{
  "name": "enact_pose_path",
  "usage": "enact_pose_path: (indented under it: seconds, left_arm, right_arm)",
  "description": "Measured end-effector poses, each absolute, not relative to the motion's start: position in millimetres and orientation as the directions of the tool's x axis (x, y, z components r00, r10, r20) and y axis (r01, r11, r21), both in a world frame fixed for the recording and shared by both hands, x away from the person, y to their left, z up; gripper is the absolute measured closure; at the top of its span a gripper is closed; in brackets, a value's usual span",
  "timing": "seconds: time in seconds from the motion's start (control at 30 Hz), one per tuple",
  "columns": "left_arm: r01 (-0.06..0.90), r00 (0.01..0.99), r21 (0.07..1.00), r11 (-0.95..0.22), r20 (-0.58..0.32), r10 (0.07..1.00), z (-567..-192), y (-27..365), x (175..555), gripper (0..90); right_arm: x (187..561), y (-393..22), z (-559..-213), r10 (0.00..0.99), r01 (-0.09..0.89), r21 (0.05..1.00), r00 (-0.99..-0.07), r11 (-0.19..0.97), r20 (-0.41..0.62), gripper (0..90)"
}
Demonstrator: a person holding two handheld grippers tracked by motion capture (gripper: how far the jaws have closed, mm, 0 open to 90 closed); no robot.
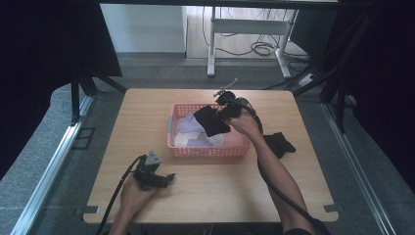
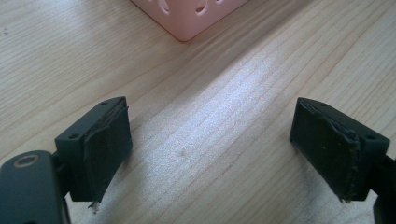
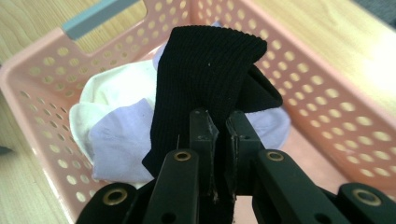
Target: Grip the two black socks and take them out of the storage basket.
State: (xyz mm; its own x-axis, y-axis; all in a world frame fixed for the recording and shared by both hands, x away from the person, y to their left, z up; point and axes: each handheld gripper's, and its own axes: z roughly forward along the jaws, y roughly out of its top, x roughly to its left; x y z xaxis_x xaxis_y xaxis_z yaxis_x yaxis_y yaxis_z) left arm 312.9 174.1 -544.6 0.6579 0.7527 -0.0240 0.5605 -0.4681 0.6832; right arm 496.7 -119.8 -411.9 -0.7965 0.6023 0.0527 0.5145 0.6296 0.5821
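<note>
A black sock hangs over the pink basket, pinched in my right gripper, whose jaws stand nearly together on the fabric. In the high view the same black sock dangles above the basket from the right gripper. White and lilac cloths lie inside the basket. My left gripper rests low over bare wood with its jaws wide apart and nothing between them; in the high view the left gripper sits near the table's front left.
A second dark cloth lies on the wooden table right of the basket. A corner of the basket shows ahead of the left gripper. Cables and a desk frame stand beyond the table.
</note>
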Motion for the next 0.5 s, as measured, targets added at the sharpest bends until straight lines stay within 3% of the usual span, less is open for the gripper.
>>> enact_pose_path:
  seconds: [0.5]
  left_arm:
    - [0.558,0.659,0.684,-0.47,-0.021,0.752,-545,174,313,12.5]
  right_arm:
    - [486,-146,-365,0.632,0.498,0.633,-0.774,0.593,0.017,82.8]
